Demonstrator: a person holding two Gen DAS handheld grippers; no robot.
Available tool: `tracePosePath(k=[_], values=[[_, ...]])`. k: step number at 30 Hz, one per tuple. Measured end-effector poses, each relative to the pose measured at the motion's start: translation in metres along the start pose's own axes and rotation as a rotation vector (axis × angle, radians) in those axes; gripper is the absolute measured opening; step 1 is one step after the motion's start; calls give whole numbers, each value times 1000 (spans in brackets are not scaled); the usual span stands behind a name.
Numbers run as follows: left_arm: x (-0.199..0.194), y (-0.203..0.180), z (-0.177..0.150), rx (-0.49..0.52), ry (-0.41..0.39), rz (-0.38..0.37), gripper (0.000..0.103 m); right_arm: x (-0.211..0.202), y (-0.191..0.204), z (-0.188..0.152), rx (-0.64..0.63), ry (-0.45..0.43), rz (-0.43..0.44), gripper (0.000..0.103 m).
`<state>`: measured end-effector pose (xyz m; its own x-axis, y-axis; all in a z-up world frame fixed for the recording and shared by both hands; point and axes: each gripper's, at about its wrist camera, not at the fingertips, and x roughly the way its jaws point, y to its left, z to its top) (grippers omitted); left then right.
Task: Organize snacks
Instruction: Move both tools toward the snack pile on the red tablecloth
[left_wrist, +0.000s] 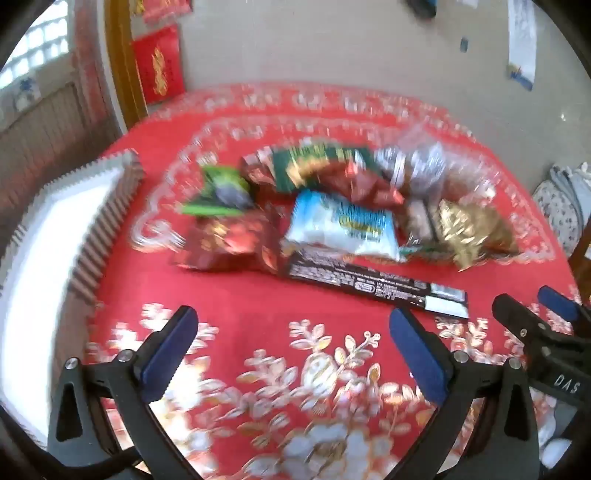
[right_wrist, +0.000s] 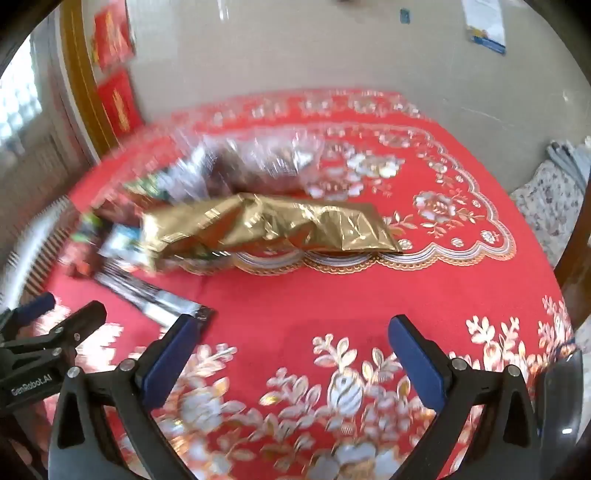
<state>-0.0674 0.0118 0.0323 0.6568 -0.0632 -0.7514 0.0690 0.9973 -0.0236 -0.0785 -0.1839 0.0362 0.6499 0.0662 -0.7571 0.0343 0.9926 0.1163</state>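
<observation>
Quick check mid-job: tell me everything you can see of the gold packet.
The gold packet is a shiny, crinkled foil pouch, long and flattish, lying on its side at the right end of the snack pile on the red tablecloth. Its left end rests against the other wrappers; its right end lies on the cloth's gold scalloped border. A clear bag sits just behind it. Neither hand-held gripper touches it. Any print is blurred.

A table under a red flowered cloth (left_wrist: 229, 306) carries a heap of snack packets (left_wrist: 332, 206), a gold bag (right_wrist: 295, 225), a black wrapper (left_wrist: 373, 284) and a white ridged tray (left_wrist: 74, 206).
</observation>
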Motion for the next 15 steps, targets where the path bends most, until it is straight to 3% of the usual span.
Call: tracePosePath(k=[7, 9, 15], values=[[-46, 27, 17, 27, -126, 47, 103, -58, 18, 9, -56, -171, 60, 103], [-41, 36, 26, 30, -132, 62, 103, -60, 19, 19, -56, -176, 77, 103], [-34, 40, 42, 27, -118, 6, 103, -48, 24, 29, -90, -167, 62, 103]])
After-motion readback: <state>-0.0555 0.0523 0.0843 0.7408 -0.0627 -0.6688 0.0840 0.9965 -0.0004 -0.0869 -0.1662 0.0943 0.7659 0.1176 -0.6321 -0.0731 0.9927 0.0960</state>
